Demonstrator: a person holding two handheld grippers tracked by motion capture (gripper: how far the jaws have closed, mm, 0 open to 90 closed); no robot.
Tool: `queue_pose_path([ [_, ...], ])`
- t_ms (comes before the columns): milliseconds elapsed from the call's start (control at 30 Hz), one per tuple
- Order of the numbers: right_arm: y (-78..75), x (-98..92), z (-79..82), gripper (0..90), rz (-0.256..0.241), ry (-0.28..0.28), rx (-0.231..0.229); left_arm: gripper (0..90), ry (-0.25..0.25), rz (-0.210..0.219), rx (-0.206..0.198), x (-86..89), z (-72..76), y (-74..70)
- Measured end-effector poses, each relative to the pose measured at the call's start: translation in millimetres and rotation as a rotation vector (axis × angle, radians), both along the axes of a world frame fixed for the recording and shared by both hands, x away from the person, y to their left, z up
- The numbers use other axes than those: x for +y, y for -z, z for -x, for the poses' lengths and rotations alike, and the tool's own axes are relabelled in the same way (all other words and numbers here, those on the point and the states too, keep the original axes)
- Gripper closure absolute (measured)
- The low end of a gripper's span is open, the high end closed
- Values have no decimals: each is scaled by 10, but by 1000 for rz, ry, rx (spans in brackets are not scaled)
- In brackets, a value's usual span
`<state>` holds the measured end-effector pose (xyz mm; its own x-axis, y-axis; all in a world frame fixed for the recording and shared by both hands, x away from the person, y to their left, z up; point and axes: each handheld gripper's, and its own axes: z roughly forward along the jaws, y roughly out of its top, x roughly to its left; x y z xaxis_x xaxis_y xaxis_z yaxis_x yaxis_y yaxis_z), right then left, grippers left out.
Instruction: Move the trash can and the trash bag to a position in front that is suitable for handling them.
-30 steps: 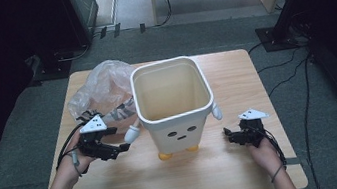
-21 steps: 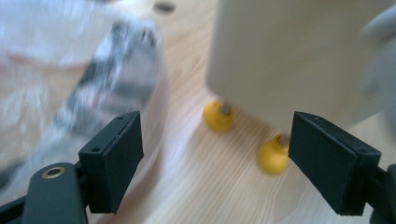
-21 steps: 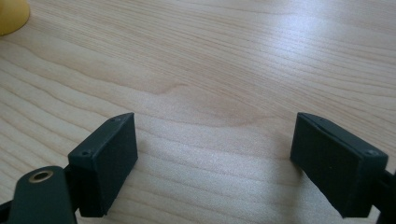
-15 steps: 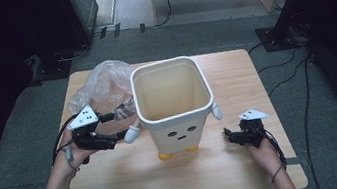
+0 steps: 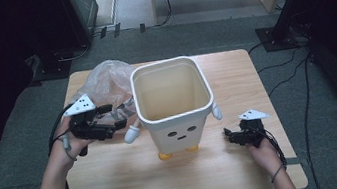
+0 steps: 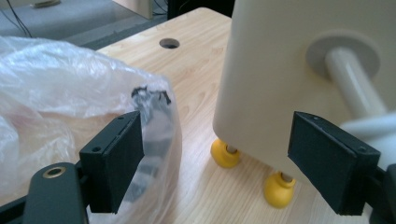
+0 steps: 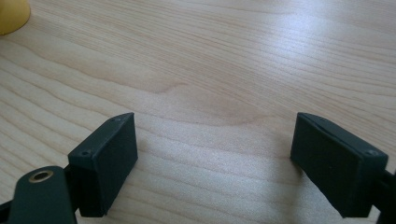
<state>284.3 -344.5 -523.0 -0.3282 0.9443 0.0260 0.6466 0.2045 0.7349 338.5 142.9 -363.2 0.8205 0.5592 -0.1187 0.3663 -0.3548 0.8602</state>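
The left gripper (image 5: 118,116) sits between the plastic bag (image 5: 101,81) and the bin (image 5: 172,99). Its jaws are wide apart and hold nothing. In the left gripper view, the see-through bag (image 6: 60,98) lies by one jaw and reaches a little way in front of it. The cream bin (image 6: 275,70) stands by the other jaw, on little yellow feet (image 6: 224,153). A round white arm (image 6: 350,84) sticks out from the side of the bin, just above that jaw. In the high view this arm (image 5: 133,132) is just beside the left gripper's tips.

The right gripper (image 5: 230,137) rests low on the wooden table (image 5: 119,182), on the other side of the bin and apart from it. Its jaws are wide apart too, with bare wood (image 7: 210,93) between them. A yellow foot (image 7: 13,15) peeks in at the far corner of the right gripper view.
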Motion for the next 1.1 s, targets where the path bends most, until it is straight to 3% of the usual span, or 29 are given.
queue_pose_path([
  [167, 0, 0, 0, 146, 0, 0, 0, 185, 28, 7, 0, -34, -76, -123],
  [267, 0, 0, 0, 146, 0, 0, 0, 185, 60, 12, -26, -53, -124, -175],
  [333, 0, 1, 0, 146, 0, 0, 0, 185, 74, 41, -24, -75, -166, -218],
  [600, 0, 0, 0, 146, 1, 0, 0, 186, 111, 28, -27, -183, -293, -526],
  [667, 0, 0, 0, 146, 1, 0, 0, 186, 128, 53, -26, -197, -324, -610],
  [967, 0, -1, 2, 146, 2, -2, -1, 186, 139, 33, -69, -313, -429, -963],
  [1100, 0, 0, 3, 146, 2, -2, -1, 186, 143, 55, -70, -355, -448, -1092],
])
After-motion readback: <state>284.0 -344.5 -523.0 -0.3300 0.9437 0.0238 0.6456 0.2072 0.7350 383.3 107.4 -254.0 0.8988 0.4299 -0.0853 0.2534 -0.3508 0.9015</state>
